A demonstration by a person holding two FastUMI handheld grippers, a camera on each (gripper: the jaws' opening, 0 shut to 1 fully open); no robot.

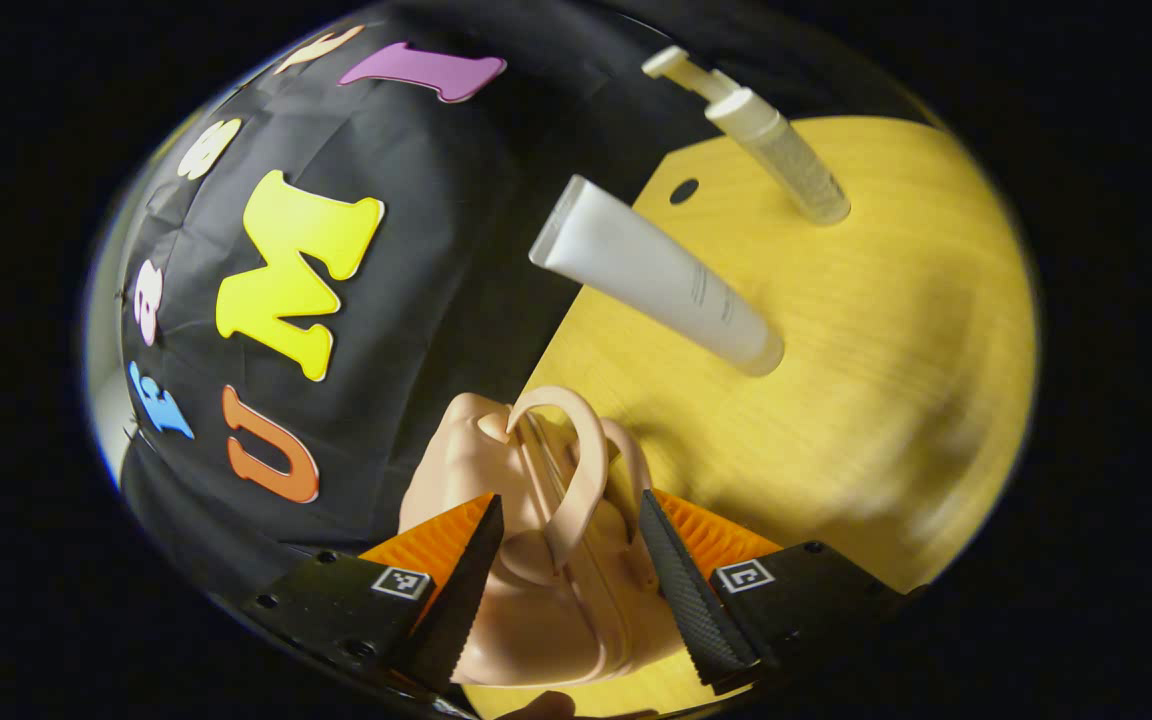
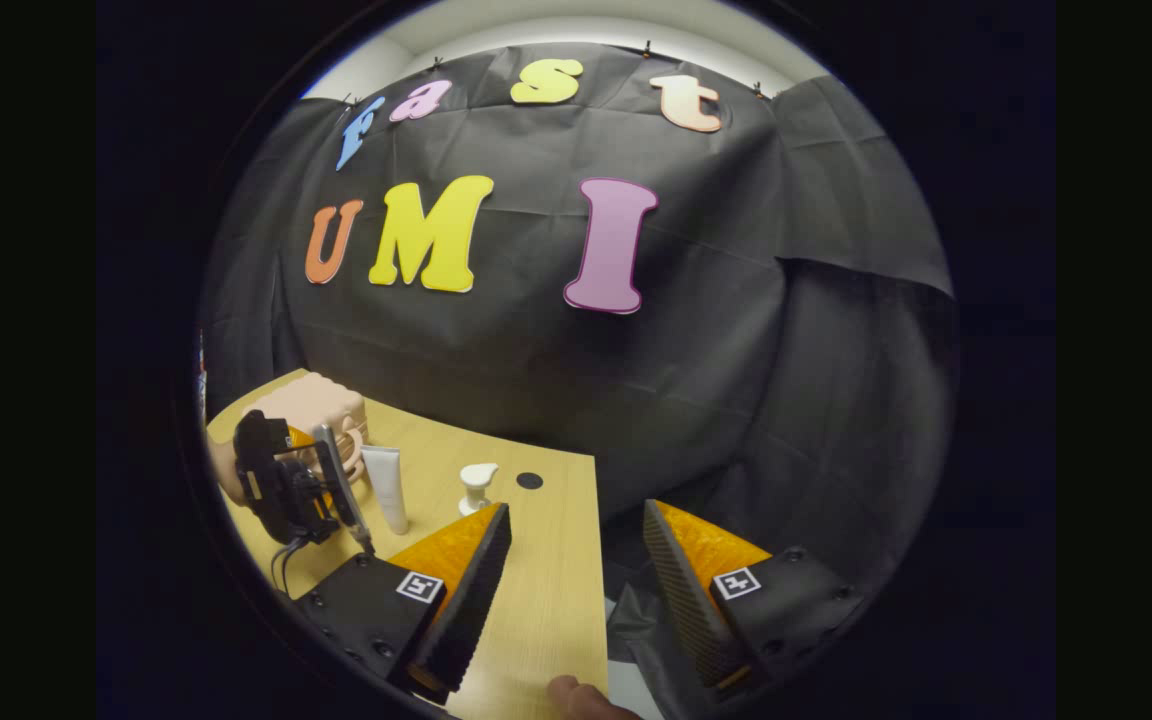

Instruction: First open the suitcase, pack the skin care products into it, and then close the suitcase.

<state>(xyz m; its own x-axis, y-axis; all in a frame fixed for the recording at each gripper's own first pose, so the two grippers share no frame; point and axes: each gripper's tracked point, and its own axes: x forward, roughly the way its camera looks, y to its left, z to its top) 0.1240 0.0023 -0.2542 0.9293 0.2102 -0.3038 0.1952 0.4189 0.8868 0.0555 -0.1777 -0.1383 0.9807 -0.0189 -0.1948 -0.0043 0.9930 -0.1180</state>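
Black claw (image 1: 571,580) mounts — square markers

Left gripper (image 1: 571,560) fingers straddle the suitcase (image 1: 536,580), handle (image 1: 576,470) between them; no free gap there. Beyond it the tube (image 1: 661,275) and pump bottle (image 1: 776,145) stand apart, with bare table (image 1: 866,380) between and beside them. Right gripper (image 2: 576,580) is spread over the table's near right edge, unobstructed.

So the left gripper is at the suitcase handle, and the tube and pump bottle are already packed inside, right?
Not packed. The left gripper view shows the tube and pump bottle standing on the table. The left gripper is at the suitcase handle.
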